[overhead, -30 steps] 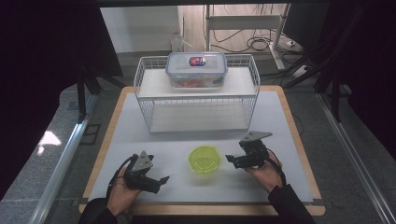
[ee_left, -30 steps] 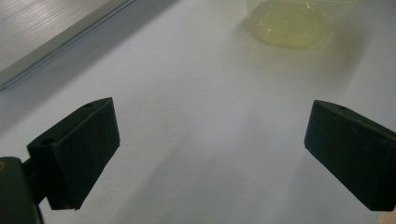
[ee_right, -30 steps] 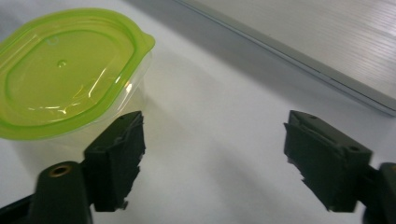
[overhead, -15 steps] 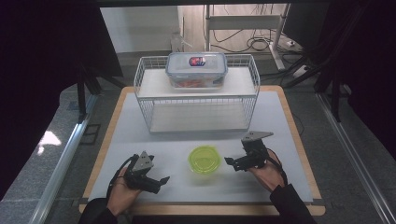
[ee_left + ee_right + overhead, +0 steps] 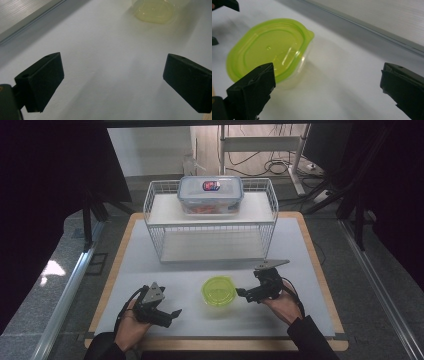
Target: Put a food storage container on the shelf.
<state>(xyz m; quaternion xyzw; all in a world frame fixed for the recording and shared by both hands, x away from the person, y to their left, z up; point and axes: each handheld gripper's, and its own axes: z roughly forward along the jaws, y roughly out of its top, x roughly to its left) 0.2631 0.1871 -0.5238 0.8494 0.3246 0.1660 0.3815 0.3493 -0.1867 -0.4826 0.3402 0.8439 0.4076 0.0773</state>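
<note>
Centrally, a small round container (image 5: 218,290) is sitting on the white mat (image 5: 150,265), near the front edge of the table (image 5: 320,270) and between the two grippers. Its body is showing as clear plastic, and a translucent lime-green lid (image 5: 267,47) is lying closed on top; the lid is carrying a raised oval centre and a small pull tab at one edge. In the left gripper view the container (image 5: 155,11) is appearing pale yellow-green at the top of the frame, well apart from the jaws.

The right gripper (image 5: 244,295) is resting just beside the container, on its right in the high view, with its jaws pointing toward it. Those jaws have just been opening and are now standing spread wide; nothing is lying between them, and one fingertip (image 5: 253,86) is overlapping the lid's rim in the right gripper view, though contact cannot be told.

The left gripper (image 5: 172,315) is lying on the mat to the container's left, apart from it. Its jaws are likewise standing wide apart, with bare mat between the pads (image 5: 42,80).

Behind, a white wire rack (image 5: 210,227) is carrying a lidded clear box (image 5: 210,194) on its upper shelf.
</note>
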